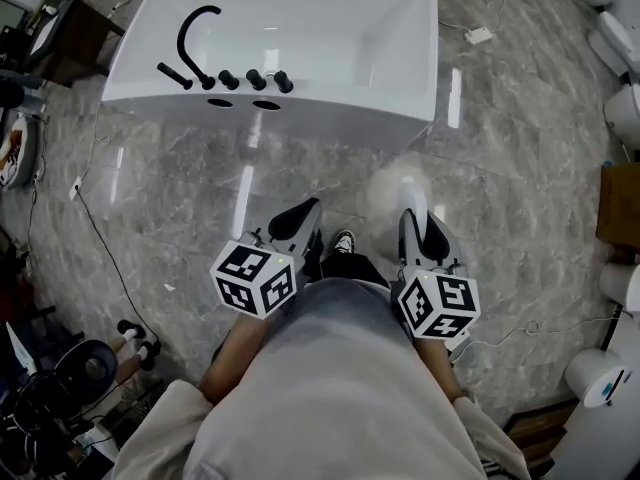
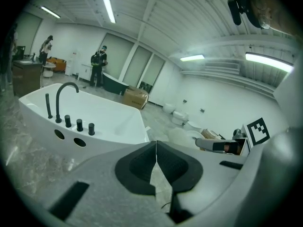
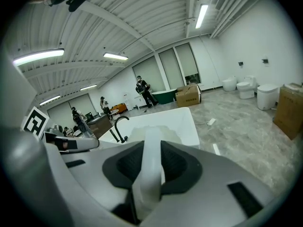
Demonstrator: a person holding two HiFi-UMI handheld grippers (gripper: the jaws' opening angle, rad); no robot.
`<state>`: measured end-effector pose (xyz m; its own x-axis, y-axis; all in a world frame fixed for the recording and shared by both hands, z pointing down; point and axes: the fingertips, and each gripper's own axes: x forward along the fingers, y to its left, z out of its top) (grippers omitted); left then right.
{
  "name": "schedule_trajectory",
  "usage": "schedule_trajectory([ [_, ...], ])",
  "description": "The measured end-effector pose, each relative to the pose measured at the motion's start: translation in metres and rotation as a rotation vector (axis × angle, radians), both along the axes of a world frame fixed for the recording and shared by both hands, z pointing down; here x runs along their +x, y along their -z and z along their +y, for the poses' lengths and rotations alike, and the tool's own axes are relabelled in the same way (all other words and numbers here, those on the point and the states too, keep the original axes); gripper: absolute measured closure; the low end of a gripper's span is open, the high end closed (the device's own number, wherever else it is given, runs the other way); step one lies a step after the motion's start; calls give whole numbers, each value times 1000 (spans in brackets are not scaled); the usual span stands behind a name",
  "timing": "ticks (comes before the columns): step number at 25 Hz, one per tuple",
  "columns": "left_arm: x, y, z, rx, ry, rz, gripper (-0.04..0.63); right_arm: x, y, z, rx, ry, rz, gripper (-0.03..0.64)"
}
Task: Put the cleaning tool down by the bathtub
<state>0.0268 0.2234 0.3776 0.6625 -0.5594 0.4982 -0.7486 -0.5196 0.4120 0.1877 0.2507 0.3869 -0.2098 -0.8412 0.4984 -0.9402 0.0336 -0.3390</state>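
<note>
Bathtub [image 1: 300, 118] — white, ahead; open grey floor [image 1: 520, 198] lies between it and both grippers. Toilets [image 1: 622, 113] line the right edge. Right gripper [image 1: 412, 218]: clamped on cleaning tool [image 1: 395, 190] handle, head near tub front. Left gripper [image 1: 308, 211] — jaws together, empty.

Sanitary-ware showroom hall: freestanding white bathtub [image 1: 330, 28] on marbled floor [image 1: 520, 218], toilets [image 3: 246, 88] and cardboard box [image 3: 188, 96] beyond the bathtub
</note>
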Motion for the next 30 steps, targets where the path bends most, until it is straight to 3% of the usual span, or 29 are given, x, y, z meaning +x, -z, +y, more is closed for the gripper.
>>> schedule_trajectory([
  [13,7,5,-48,46,-14,-34,586,-1,7,-40,-11,8,23,528],
  [30,-24,8,-156,16,-44,13,586,-40,8,-147,-44,21,47,528],
])
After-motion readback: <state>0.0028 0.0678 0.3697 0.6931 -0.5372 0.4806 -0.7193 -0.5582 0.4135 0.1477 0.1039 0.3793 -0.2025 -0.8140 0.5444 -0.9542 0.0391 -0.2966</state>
